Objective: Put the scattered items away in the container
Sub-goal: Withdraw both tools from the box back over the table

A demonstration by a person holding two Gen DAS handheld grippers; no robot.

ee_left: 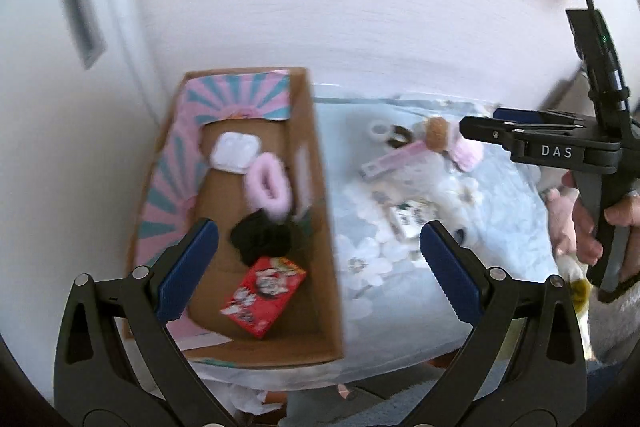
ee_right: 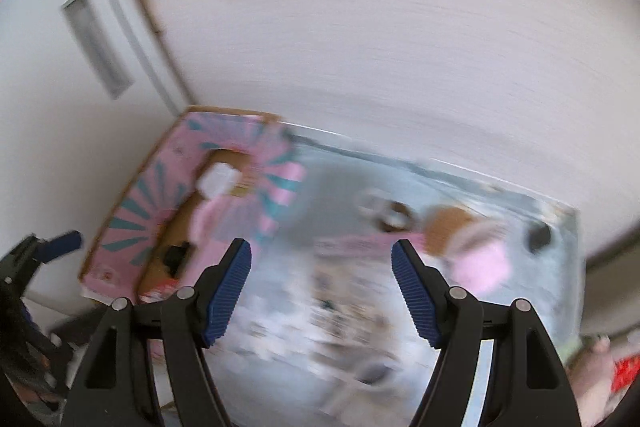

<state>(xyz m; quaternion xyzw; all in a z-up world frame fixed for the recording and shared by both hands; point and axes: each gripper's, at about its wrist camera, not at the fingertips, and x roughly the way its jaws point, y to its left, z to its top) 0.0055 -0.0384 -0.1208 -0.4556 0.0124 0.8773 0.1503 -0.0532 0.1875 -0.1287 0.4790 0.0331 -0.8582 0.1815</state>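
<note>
Left wrist view: left gripper (ee_left: pixel 318 267) wide open, empty, above cardboard box (ee_left: pixel 320 163); right gripper (ee_right: pixel 320 291) likewise (blurred), scattered items (ee_left: pixel 404 155) ahead; approach slowly, centre jaws

I can read just one thing: white letters "DAS" on the black body of my right hand-held gripper (ee_left: pixel 480 125), seen from my left wrist. The red packet (ee_left: pixel 264 297) in the cardboard box (ee_left: pixel 324 211) carries print too blurred to read.
</note>
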